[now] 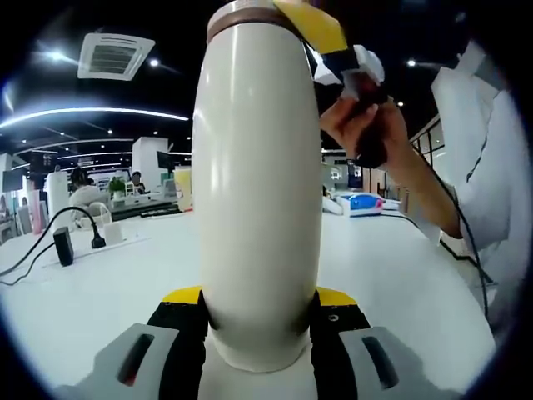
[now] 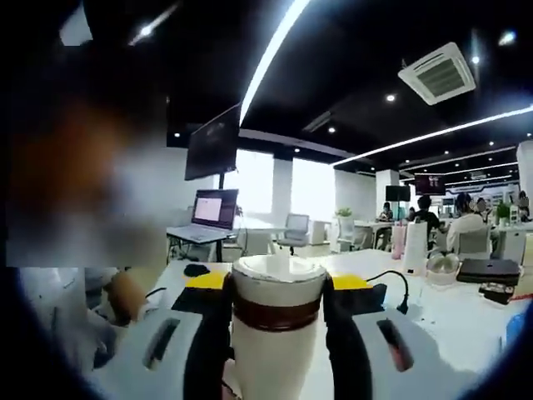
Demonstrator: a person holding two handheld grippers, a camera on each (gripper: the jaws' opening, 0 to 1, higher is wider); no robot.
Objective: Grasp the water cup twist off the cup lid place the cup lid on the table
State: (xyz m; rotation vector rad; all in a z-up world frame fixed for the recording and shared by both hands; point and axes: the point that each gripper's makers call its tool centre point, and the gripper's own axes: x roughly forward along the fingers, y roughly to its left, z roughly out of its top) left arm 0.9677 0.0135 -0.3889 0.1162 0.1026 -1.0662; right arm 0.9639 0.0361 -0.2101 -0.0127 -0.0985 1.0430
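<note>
I see the tall cream-white cylindrical water cup (image 1: 256, 183) standing upright between my left gripper's (image 1: 258, 321) two black, yellow-tipped fingers (image 1: 185, 321), which pinch its lower body from both sides; the cup's base sits just behind the fingertips, over the white table (image 1: 100, 292).

At the cup's top, a brown band runs round the neck. My right gripper (image 2: 276, 304) has its black fingers (image 2: 204, 333) pressed against either side of the cream cup lid (image 2: 276, 283) with that brown band, the lid's rim rising just above the yellow fingertip pads. In the left gripper view the right gripper shows as a yellow-tipped piece at the cup's top, with a person's hand (image 1: 366, 125) holding its handle just beside the cup.

Left of the left fingers, well apart from the cup, a black plug and cable (image 1: 65, 242) lie on the table. Beyond the right fingers, an open laptop (image 2: 208, 215) sits on a far desk.
</note>
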